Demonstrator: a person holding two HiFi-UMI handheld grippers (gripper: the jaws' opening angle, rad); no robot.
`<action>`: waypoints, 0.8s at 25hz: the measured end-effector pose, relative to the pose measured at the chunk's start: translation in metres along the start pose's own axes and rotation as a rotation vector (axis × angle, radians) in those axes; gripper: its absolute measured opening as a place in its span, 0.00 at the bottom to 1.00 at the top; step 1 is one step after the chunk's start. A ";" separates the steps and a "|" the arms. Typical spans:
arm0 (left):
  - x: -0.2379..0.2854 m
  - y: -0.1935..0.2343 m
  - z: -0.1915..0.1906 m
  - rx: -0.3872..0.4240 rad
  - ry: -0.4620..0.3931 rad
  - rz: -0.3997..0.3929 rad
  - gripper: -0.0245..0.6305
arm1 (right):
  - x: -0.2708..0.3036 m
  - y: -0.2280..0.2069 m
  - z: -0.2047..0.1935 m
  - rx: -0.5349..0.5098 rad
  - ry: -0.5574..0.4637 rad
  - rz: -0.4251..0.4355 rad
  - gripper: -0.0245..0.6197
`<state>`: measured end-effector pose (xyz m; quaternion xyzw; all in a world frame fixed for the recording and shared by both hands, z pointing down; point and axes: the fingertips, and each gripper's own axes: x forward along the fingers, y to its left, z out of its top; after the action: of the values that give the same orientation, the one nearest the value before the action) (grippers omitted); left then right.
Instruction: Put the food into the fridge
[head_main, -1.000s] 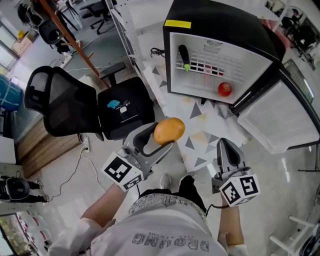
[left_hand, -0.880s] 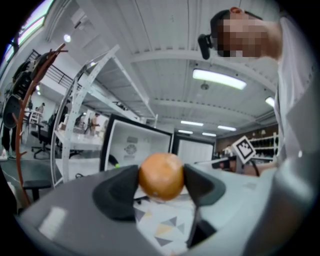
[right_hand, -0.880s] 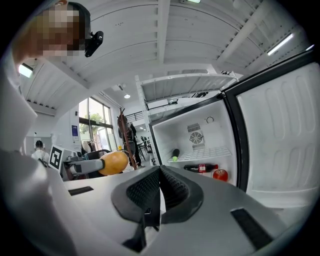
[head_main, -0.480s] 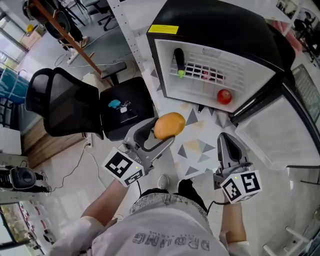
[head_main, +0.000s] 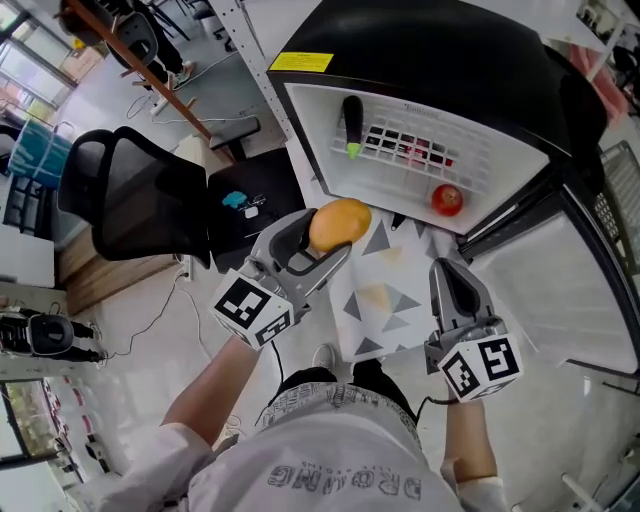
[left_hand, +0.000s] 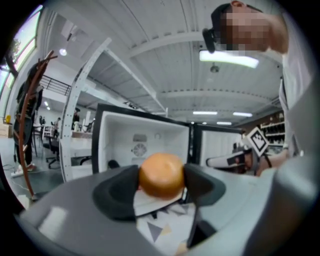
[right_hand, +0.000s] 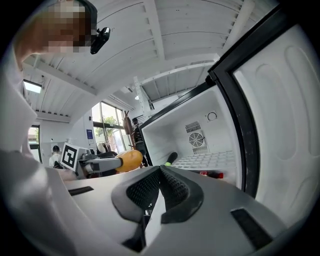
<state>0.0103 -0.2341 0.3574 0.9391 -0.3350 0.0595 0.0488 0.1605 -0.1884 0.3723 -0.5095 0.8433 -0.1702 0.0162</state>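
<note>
closer to the open fridge (head_main: 420, 60) now, left gripper (head_main: 333, 236) clamps the orange fruit (head_main: 340, 222), right gripper (head_main: 452, 285) closed empty, chair (head_main: 130, 200) alongside

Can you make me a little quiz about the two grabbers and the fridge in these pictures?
1. What is the left gripper holding? A) an orange fruit B) a bottle C) nothing
2. True or false: the fridge door is closed.
3. Fill in: the right gripper has its jaws ____ and holds nothing.

Key: 1 A. 2 false, the fridge stands open. 3 shut.
</note>
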 end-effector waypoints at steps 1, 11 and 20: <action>0.005 0.001 0.000 0.007 0.002 0.007 0.48 | 0.001 -0.002 0.000 0.000 0.003 0.011 0.04; 0.056 0.016 0.009 0.061 0.016 0.029 0.48 | 0.008 -0.027 -0.005 0.018 0.020 0.046 0.04; 0.119 0.034 0.013 0.134 0.032 -0.007 0.48 | 0.035 -0.044 -0.001 0.026 -0.015 0.012 0.04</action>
<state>0.0812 -0.3365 0.3637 0.9403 -0.3263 0.0968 -0.0087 0.1811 -0.2369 0.3921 -0.5052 0.8440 -0.1773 0.0303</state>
